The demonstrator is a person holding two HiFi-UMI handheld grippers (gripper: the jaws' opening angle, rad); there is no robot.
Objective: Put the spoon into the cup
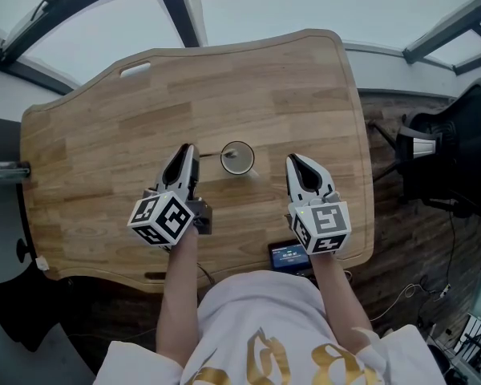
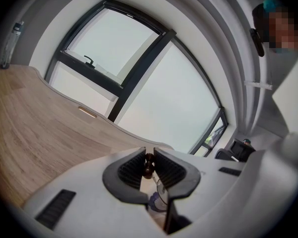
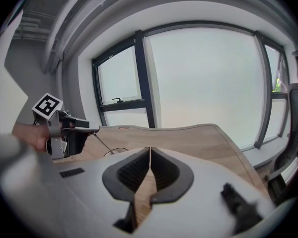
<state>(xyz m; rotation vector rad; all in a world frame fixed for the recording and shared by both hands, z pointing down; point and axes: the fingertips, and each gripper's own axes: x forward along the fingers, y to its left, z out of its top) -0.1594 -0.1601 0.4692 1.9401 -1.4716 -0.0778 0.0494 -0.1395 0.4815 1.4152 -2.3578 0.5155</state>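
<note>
Left claw pinches the spoon by its beaded handle end. The spoon looks thin, light, stiff and probably slippery. It reaches toward the cup at the claw's 3 o'clock. Right claw is pressed together, empty.

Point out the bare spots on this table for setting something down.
Free: the far strip of the table beyond the cup, and the left end. Crowded: the near middle, where the left gripper holds the spoon by the cup, the right gripper alongside, a small screen at the near edge.
</note>
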